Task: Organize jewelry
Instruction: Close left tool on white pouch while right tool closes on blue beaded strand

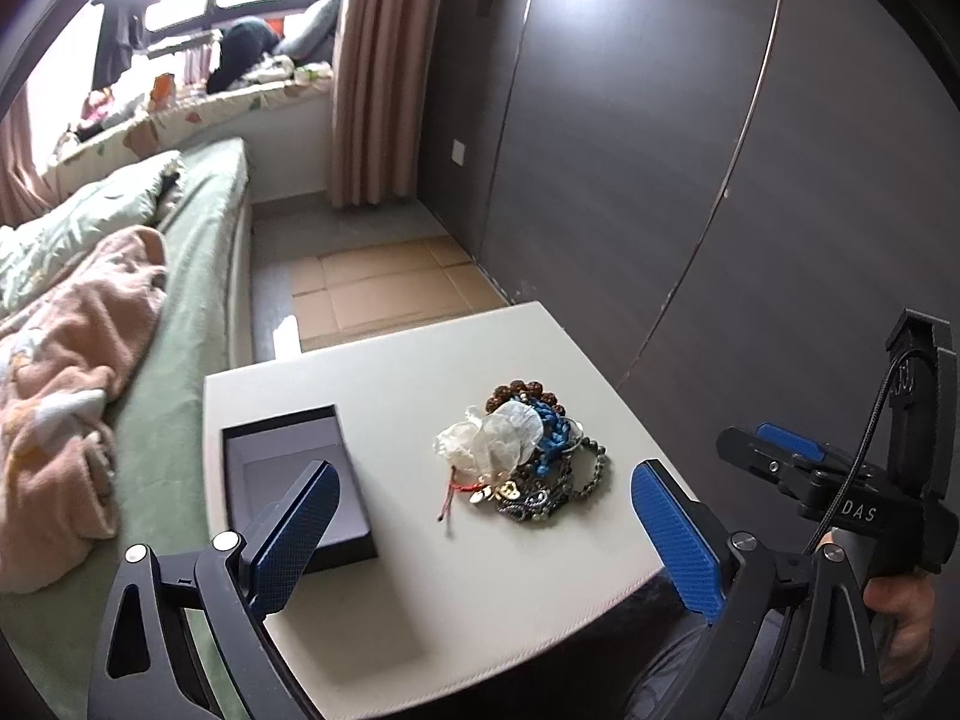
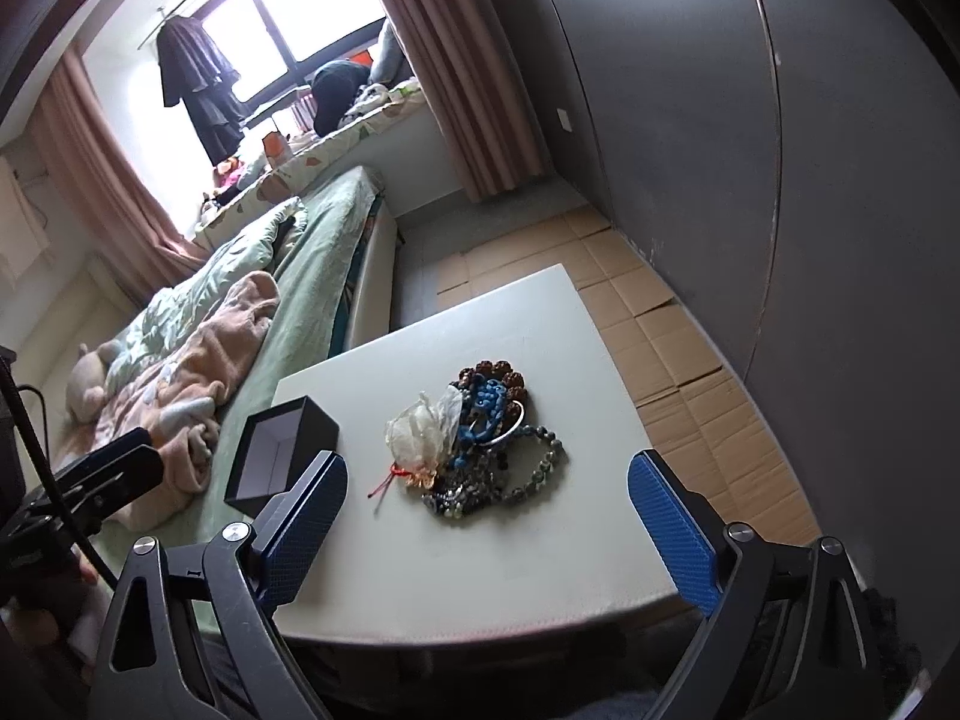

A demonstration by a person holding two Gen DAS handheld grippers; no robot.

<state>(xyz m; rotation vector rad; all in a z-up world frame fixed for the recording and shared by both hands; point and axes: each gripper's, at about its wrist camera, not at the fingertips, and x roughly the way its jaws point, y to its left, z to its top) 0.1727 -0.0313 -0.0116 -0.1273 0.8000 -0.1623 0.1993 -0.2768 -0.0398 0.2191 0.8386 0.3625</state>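
White and smooth, a small table [image 1: 420,588] is filling the lower middle of both views, with a green-covered bed [image 1: 198,276] lying along its left edge and a dark grey wardrobe wall [image 1: 690,150] rising at the right.

A tangled jewelry pile [image 1: 528,456] is sitting right of centre on the tabletop: brown beads at the top, a blue cord, grey bead strands and a few gold charms at the bottom. A crumpled translucent pouch [image 1: 492,444] is resting against the pile's left side, and a thin red string [image 1: 462,498] is trailing out toward the lower left.

A dark open box [image 1: 288,468] with a pale lining is standing at the left part of the table, well apart from the pile; it is showing nothing inside as far as either view reveals.

The left gripper [image 1: 480,546] is hovering above the near edge of the table, its blue-padded jaws spread wide and grasping nothing; one pad is overlapping the box in the picture. The right gripper [image 2: 486,528] is hanging likewise over the near edge, its jaws released and holding nothing, the pile lying beyond and between them in the frame. In the left wrist view it is appearing at the right edge with a hand [image 1: 900,612] wrapped around its handle.

Flattened cardboard [image 2: 660,324] is covering the floor beyond the table.
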